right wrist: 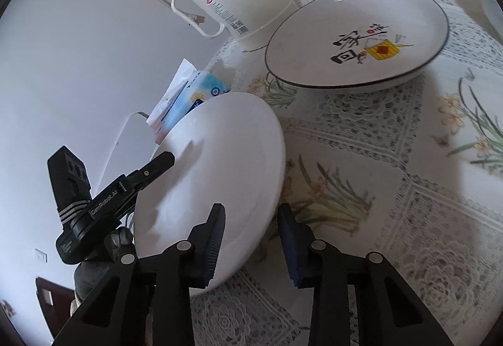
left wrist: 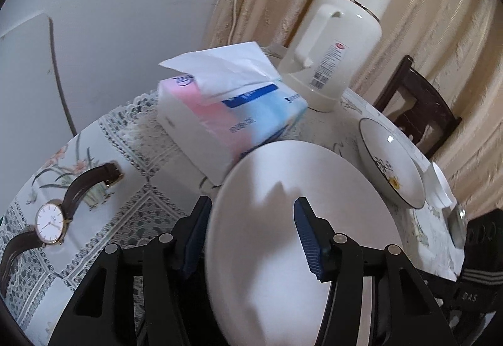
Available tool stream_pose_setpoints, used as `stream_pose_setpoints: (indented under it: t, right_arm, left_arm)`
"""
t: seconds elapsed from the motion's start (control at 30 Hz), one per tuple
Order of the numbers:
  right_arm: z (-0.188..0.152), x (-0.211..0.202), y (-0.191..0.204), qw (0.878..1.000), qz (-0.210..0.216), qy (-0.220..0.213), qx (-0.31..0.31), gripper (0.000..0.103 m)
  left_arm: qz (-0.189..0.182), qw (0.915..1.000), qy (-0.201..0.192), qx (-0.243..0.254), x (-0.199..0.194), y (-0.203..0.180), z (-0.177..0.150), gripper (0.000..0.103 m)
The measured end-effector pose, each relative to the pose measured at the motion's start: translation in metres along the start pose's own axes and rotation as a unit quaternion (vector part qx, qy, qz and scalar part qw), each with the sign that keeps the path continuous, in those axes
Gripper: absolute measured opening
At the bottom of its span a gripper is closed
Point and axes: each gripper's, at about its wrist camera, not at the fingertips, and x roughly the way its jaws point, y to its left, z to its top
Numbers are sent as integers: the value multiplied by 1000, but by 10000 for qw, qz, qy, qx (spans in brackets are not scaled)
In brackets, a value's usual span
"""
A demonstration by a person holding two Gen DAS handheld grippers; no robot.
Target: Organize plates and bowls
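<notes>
Left wrist cam: the left gripper (left wrist: 251,236) had its blue pads on either side of the plain white plate's (left wrist: 301,220) rim, and the plate was tilted up off the floral tablecloth (left wrist: 132,163). Whether it was truly clamped, I couldn't tell. Behind it sat a tissue pack (left wrist: 232,113), a cream thermos (left wrist: 336,41) and a decorated plate (left wrist: 389,163) lying flat; a wristwatch (left wrist: 50,223) lay off to the left.

Right wrist cam: the right gripper (right wrist: 251,239) was spread apart, straddling the white plate's near edge without pinching it. The decorated plate rested beyond on the cloth.
</notes>
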Motion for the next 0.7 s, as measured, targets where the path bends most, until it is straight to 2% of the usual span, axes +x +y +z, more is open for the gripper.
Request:
stream_pose_setpoints:
  t: [0.2, 0.37, 0.7]
  right_arm:
    - [-2, 2, 9, 9993, -195, -51, -301, 35]
    - [-9, 1, 18, 9955, -556, -196, -749, 35]
    - [-27, -36, 0, 9957, -585, -360, -617, 35]
  left_arm:
    - [-80, 9999, -56, -53, -2, 0, 0, 55]
    - [-95, 9999, -75, -15, -6, -4, -2, 55]
    - [-277, 9991, -109, 318, -27, -33, -23, 55]
